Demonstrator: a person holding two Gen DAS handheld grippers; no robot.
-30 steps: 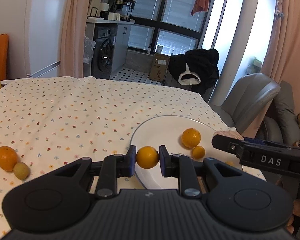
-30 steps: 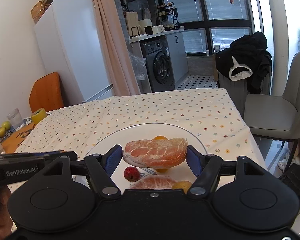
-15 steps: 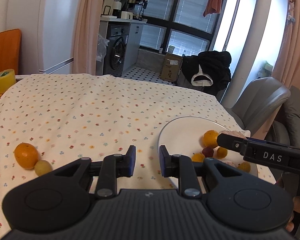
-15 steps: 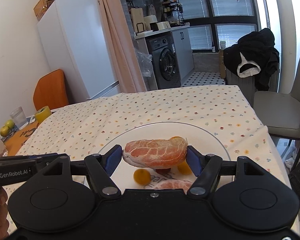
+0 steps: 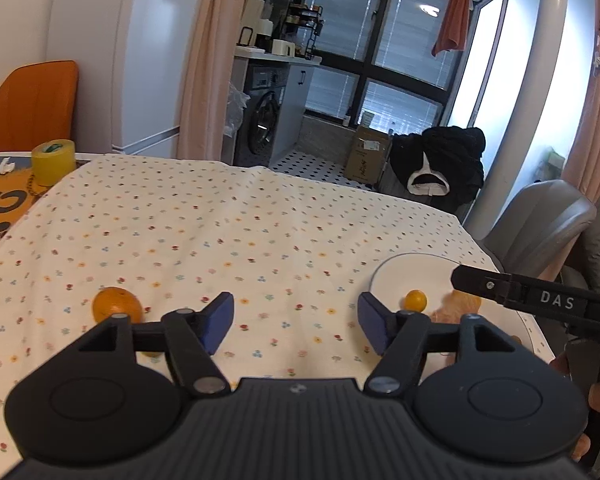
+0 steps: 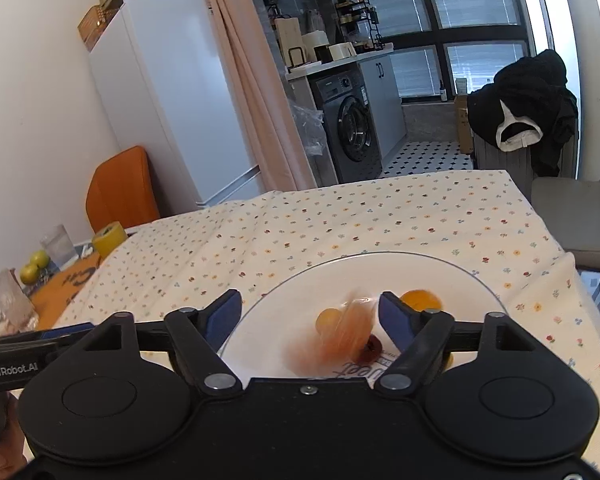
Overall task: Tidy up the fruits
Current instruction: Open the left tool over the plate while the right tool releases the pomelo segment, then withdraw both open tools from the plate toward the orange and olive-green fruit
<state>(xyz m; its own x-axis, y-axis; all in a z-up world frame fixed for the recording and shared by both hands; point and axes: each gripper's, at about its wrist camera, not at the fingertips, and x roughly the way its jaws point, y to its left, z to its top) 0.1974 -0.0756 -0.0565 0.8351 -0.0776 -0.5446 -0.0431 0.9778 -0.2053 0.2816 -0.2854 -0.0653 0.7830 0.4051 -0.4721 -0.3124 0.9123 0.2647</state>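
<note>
The pale orange peeled citrus segment (image 6: pixel 346 330) was a blur low in the middle of the right wrist frame, dropping loose between the spread pads onto the round white plate (image 6: pixel 440 272). Around it on the plate lay a small round orange fruit (image 6: pixel 327 317), a larger orange fruit (image 6: pixel 420 299) partly behind the pad, and a small dark red fruit (image 6: pixel 371 347). The right claw (image 6: pixel 310 316) stood wide apart, gripping nothing.

In the left wrist view the plate (image 5: pixel 412 270) sat at the right of the frame, with one small orange fruit (image 5: pixel 415 300) showing on it. The left claw (image 5: pixel 296 322) was also wide apart and empty above the flower-print tablecloth (image 5: pixel 240 232) on the table.

So most of the fruit looked gathered. Left to do, by my reckoning: a round orange tangerine (image 5: pixel 116 305) lay on the cloth at lower left, well apart from the plate, with something small and yellowish peeking out just below it, mostly hidden by the claw. The empty left claw seemed best placed for those.
</note>
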